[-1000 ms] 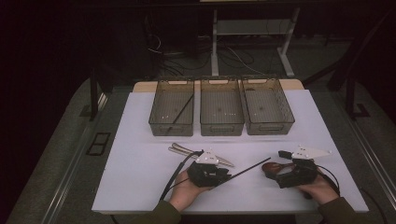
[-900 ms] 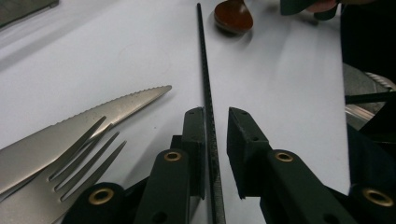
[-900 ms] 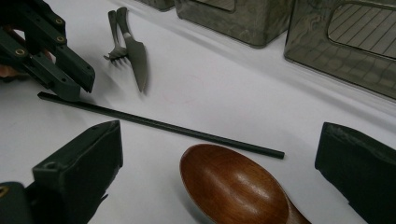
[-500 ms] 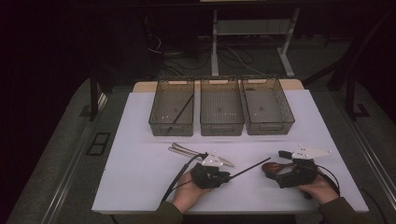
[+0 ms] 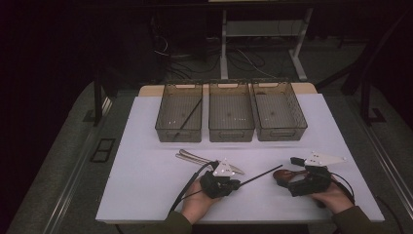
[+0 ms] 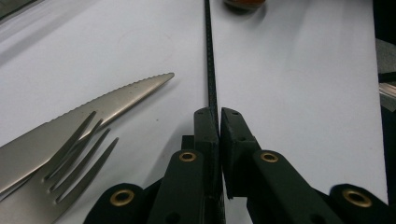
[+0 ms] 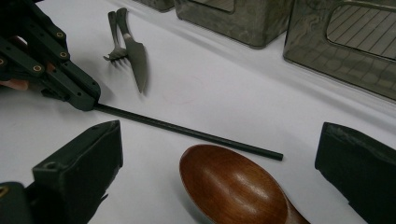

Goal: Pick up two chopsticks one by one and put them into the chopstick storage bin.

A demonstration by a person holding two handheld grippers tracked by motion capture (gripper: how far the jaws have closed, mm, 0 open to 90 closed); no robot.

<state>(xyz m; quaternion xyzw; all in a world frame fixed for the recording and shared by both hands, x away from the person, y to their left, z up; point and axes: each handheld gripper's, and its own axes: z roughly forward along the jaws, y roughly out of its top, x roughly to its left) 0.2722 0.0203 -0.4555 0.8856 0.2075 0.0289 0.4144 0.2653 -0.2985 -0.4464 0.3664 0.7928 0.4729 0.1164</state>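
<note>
A thin black stick [image 6: 208, 56] lies on the white table top [image 5: 146, 170]. My left gripper [image 6: 218, 116] is shut on its near end; the jaws have just been closing with the stick between them. In the high view the left gripper [image 5: 237, 184] points right and the stick [image 5: 255, 177] runs toward a brown wooden spoon [image 5: 284, 174]. My right gripper [image 7: 219, 140] stands open, one jaw on each side of the spoon's bowl [image 7: 233, 186], with the pads apart from it. The stick's far tip [image 7: 275, 156] ends just beyond the spoon.
A steel knife [image 6: 93, 109] and fork [image 6: 74, 154] lie side by side left of the left gripper. Three translucent bins [image 5: 231, 114] stand in a row at the back; the left bin [image 5: 168, 122] holds another black stick. The table's front edge is close under both hands.
</note>
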